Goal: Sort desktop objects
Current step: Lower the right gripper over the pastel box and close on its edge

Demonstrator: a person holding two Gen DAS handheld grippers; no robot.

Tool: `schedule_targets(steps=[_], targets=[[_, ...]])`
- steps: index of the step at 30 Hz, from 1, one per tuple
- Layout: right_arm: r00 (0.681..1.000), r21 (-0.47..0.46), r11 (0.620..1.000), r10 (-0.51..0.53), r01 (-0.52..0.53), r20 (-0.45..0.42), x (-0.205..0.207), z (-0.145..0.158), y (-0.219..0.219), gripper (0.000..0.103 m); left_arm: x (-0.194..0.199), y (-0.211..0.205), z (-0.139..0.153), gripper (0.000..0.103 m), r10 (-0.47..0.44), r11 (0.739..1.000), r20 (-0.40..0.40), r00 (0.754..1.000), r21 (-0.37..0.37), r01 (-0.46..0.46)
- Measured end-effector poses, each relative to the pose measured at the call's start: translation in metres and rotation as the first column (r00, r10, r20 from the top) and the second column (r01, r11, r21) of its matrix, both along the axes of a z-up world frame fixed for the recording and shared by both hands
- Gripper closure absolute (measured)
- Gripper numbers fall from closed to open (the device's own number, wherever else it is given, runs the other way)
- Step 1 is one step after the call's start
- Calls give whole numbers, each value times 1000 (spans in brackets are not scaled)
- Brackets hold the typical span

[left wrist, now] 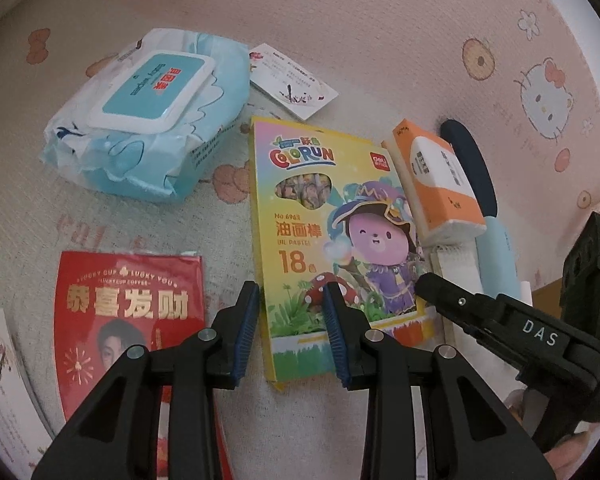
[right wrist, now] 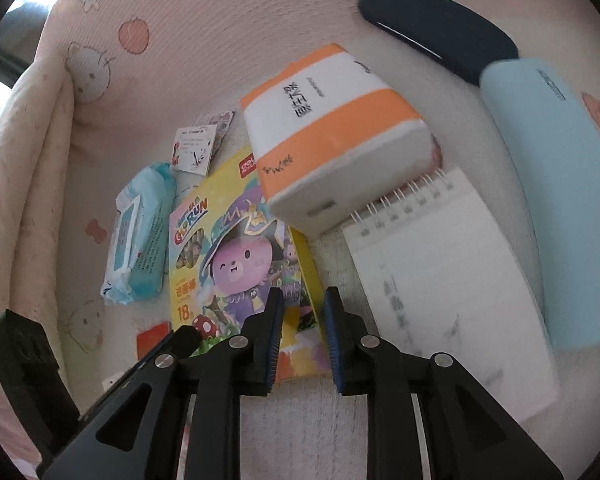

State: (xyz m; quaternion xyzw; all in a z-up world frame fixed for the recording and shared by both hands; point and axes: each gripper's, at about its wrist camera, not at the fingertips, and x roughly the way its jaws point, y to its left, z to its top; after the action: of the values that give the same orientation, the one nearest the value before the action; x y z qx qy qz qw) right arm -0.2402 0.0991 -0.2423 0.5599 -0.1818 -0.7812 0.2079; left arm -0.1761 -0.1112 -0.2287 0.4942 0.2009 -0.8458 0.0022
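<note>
Left wrist: pastels in pastel box (left wrist: 324,216).

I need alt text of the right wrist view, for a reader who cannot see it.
The right gripper, jaws slightly apart and holding nothing, hovers over the near edge of a colourful oil pastel box on a pink cartoon-print cloth. An orange-and-white tissue pack lies beyond, overlapping a spiral notepad.

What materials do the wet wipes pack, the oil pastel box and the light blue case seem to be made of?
Wet wipes pack: soft plastic film, glossy and crinkled, with a rigid, smooth plastic flip lid.
Oil pastel box: printed cardboard, slightly glossy, with flat sharp edges and a clear window.
Light blue case: probably hard plastic or faux leather; smooth matte surface with rounded ends, so uncertain.
</note>
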Motion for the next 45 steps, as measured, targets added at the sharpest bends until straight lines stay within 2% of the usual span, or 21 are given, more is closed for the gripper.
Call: schedule_targets(steps=[3,8,14,16,17,18,22,26,27,28,29,31,34,35,36,37,39,43,45], targets=[[1000,-12,1000,-5,5,17,12,1,5,85,11,2,1,67,-4,1000,7,1000,3,4],[999,23,1000,17,-18,37,39,5,11,85,43,9,1,67,-26,1000,12,1000,6,26],[998,76,996,48,-51,44,93,9,25,85,86,20,1,67,-88,996,-13,996,-13,88],[997,78,995,51,-55,54,109,10,30,85,96,21,-1,62,-99,995,-18,995,-4,98],[997,73,996,52,-56,57,114,9,32,85,99,21,-3,52,-103,995,-13,995,13,104],[997,66,996,53,-57,57,120,8,35,85,101,23,-4,48,-104,994,-17,994,19,105],[996,60,995,71,-74,47,132,8,40,85,104,33,-3,44,-113,993,-32,993,-23,113],[998,37,998,59,-60,24,132,15,44,85,107,26,1,44,-52,998,-40,998,21,53],[998,30,998,53,-53,17,131,17,45,83,109,21,4,44,-25,999,-54,998,32,26],[999,23,999,46,-47,9,129,20,46,76,109,19,8,44,-15,999,-69,998,31,17],[999,14,999,43,-43,4,127,22,47,63,108,18,12,44,-11,1000,-84,996,27,13],[1000,-9,999,30,-30,-3,123,24,49,52,107,15,21,45,-4,1000,-115,993,19,6],[1000,-36,999,11,-11,-6,116,26,51,51,101,15,30,45,-19,1000,-154,988,-25,16],[1000,-39,999,7,-8,-3,113,26,50,51,98,15,29,47,-28,999,-155,988,-34,23],[1000,-41,999,6,-6,1,109,25,48,51,94,16,28,56,-36,999,-153,988,-39,30],[1000,-42,999,5,-5,5,107,23,47,51,90,16,25,61,-40,999,-140,989,-38,35],[1000,-48,999,9,-8,11,102,19,42,51,85,15,21,70,-30,1000,-124,992,-11,29],[998,-61,998,19,-16,52,95,7,34,51,76,13,11,71,-8,999,-99,995,46,13],[998,-81,997,14,-9,68,93,1,34,51,76,15,10,71,-19,999,-102,995,42,24]])
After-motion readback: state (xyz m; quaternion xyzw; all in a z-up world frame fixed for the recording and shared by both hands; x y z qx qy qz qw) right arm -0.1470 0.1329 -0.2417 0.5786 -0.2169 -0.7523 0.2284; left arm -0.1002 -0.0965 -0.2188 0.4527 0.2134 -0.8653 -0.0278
